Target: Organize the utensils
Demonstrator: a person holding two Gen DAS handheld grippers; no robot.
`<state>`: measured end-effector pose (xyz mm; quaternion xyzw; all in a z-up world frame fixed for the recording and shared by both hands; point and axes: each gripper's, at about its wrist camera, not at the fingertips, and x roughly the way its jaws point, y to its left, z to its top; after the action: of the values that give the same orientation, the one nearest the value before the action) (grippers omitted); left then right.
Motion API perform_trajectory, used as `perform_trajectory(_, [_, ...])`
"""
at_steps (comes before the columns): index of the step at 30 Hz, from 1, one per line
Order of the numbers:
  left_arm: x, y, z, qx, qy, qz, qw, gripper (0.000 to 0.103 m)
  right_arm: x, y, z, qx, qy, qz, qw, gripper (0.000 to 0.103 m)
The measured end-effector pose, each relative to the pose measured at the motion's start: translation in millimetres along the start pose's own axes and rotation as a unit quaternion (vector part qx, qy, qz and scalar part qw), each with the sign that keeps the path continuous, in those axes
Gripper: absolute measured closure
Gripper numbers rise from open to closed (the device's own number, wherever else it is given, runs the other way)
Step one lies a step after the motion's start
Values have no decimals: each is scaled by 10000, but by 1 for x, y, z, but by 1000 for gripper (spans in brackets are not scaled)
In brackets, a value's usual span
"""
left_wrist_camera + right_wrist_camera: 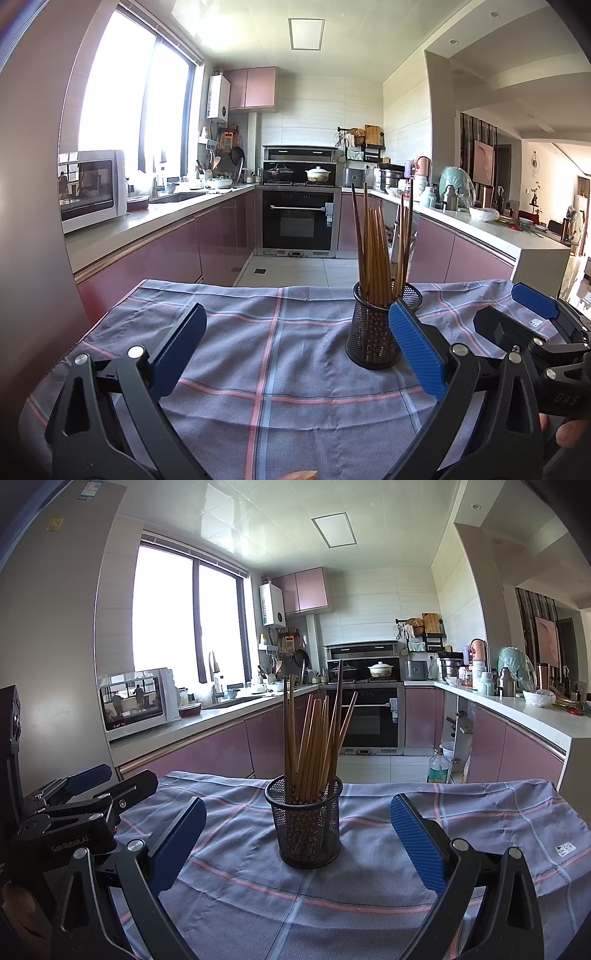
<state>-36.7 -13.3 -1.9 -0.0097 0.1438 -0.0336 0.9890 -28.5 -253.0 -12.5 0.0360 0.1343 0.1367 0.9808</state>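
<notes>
Brown wooden chopsticks (314, 734) upright in black mesh cup (306, 823), mid-worktop on blue plaid cloth (369, 904). Dead ahead of right hand-held gripper (299, 838) (nearer, centred); rightward of left hand-held gripper (299, 350). Both agape, empty.

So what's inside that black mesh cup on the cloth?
The black mesh cup holds a bundle of wooden chopsticks, standing upright and fanning out above the rim. Through the mesh their lower ends show only dimly; whether anything else lies at the bottom cannot be seen.
</notes>
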Motion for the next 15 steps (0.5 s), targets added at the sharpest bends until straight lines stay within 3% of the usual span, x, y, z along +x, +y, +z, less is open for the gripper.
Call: perform_trajectory(15, [1, 0, 0, -10, 3, 5, 10000, 6, -1, 1, 1, -27, -21, -4, 10000, 7])
